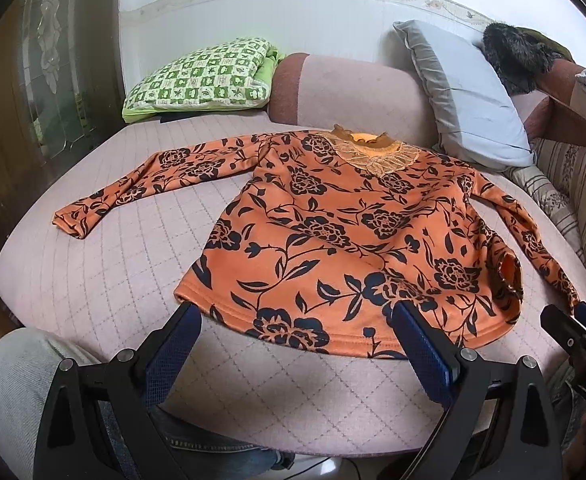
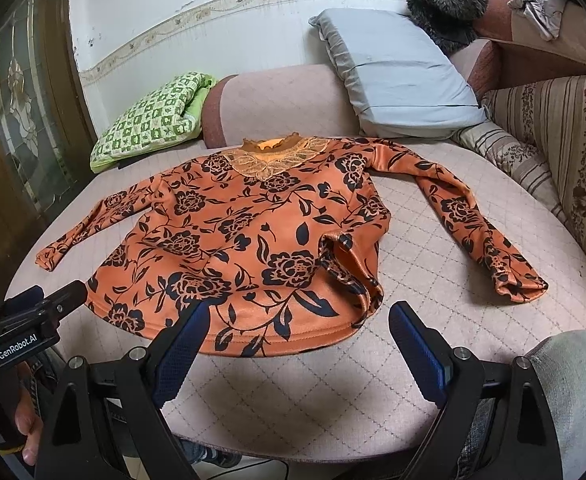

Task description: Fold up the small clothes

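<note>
An orange long-sleeved top with black flowers (image 1: 333, 232) lies face up on the pink quilted sofa seat (image 1: 113, 272), collar away from me, both sleeves spread out. It also shows in the right wrist view (image 2: 233, 240). Its right lower corner is bunched up (image 2: 349, 264). My left gripper (image 1: 297, 312) is open and empty, just above the hem near the front edge. My right gripper (image 2: 299, 316) is open and empty over the hem's right part. The right gripper shows at the edge of the left view (image 1: 573, 328), the left one in the right view (image 2: 41, 312).
A green checked cushion (image 1: 201, 76) and a grey pillow (image 1: 473, 92) lean at the back of the seat. A striped cushion (image 2: 553, 152) and a dark fur item (image 2: 445, 8) are on the right. A glass-panelled door (image 1: 49, 64) stands on the left. My knees are at the front edge.
</note>
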Tool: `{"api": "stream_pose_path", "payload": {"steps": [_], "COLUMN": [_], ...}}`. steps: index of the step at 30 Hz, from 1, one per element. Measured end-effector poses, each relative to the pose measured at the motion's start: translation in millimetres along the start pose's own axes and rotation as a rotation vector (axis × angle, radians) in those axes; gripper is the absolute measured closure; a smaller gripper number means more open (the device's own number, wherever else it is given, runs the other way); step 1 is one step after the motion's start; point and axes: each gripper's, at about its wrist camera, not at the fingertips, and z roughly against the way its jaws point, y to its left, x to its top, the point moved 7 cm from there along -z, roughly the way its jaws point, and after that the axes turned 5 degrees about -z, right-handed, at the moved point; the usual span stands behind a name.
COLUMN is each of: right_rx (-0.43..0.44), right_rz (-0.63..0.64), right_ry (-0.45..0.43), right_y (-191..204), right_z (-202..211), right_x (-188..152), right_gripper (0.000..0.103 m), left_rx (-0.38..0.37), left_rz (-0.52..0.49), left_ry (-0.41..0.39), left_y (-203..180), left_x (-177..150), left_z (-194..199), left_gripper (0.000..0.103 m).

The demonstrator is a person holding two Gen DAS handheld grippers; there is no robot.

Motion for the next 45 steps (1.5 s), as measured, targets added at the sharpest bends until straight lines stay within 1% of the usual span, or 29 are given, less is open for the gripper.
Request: {"api": "stream_pose_path", "payload": {"steps": [12, 34, 45], "right_rx": [-0.005, -0.004, -0.004], "right_rz": [-0.009, -0.01, -0.013], "right_ry": [0.0, 0.0, -0.004], "right_y": [-1.6, -2.9, -2.9], "right_z": [-0.5, 0.3, 1.6], "right_x": [0.4, 0.3, 0.6], "right_gripper": [0.011, 0.012, 0.012], "left_rx": [0.002, 0.001, 0.009], "left_rz": [-0.012, -0.017, -0.036], "left_ry": [-0.002, -0.001, -0.002], "left_y": [-5.7, -4.1, -6.1], "left_x": [0.4, -1.9, -4.5], "left_z": [-2.3, -1.8, -3.9], "left_gripper": [0.006, 0.006, 0.006]}}
